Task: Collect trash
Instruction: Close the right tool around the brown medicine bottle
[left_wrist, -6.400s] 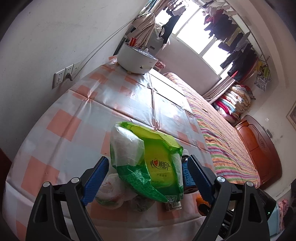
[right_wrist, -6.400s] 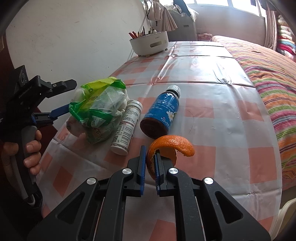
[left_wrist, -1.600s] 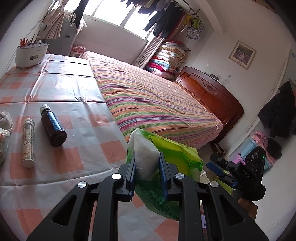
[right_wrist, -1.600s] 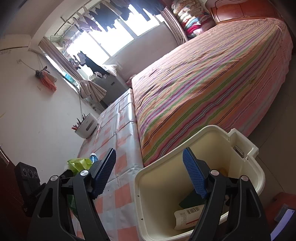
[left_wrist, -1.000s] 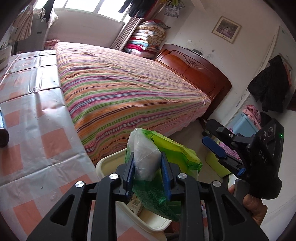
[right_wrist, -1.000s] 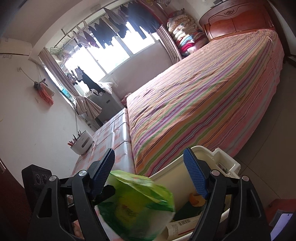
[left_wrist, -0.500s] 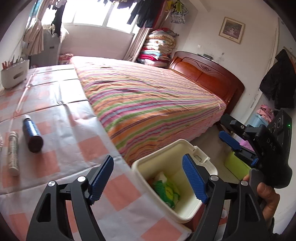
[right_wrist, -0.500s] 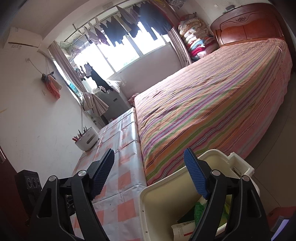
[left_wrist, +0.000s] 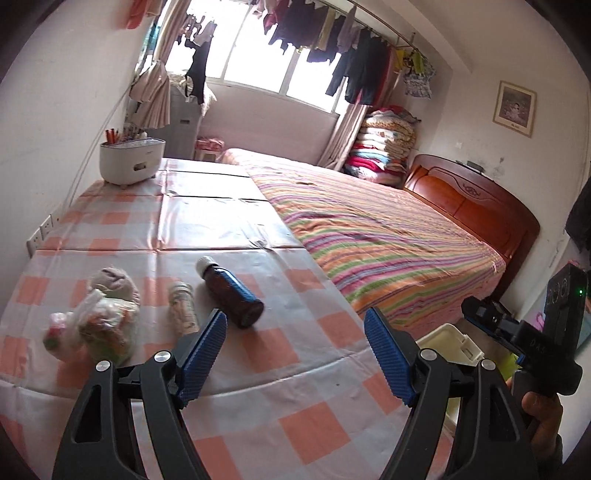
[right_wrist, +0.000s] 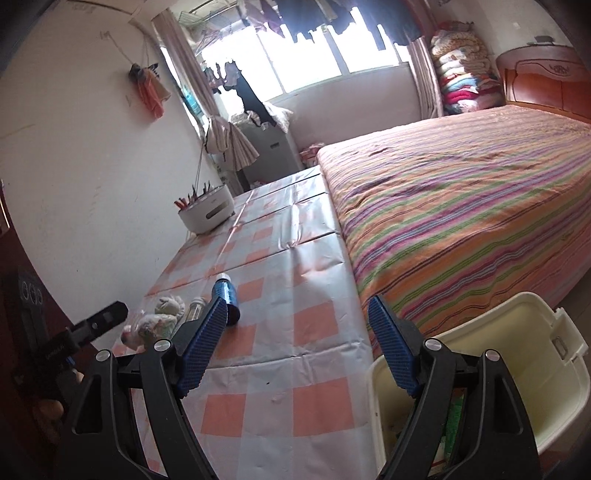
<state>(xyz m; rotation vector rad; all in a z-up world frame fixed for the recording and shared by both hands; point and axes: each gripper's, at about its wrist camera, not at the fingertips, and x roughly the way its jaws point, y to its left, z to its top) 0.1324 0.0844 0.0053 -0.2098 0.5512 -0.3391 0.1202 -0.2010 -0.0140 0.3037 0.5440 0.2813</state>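
While both wrist views take in the checked table (left_wrist: 229, 221) and the striped bed (left_wrist: 388, 236) that butts against its far side, each shows something the other does not. The right view looks down into the cream bin (right_wrist: 532, 354), standing on the floor at the table's near corner, with green packaging partly visible inside behind the gripper's finger; the left view catches only 1 corner of that bin (left_wrist: 452, 341). The left view gives the clearer look at the remaining trash: a crumpled bag bundle (left_wrist: 99, 325), a small white bottle (left_wrist: 181, 308) just beside it, and a brown bottle (left_wrist: 231, 293) lying on its side. The left gripper (left_wrist: 295, 360) and right gripper (right_wrist: 297, 349) both have fingers spread wide with nothing between them. The table's near edge lies under both grippers, with bare cloth between it and the trash.
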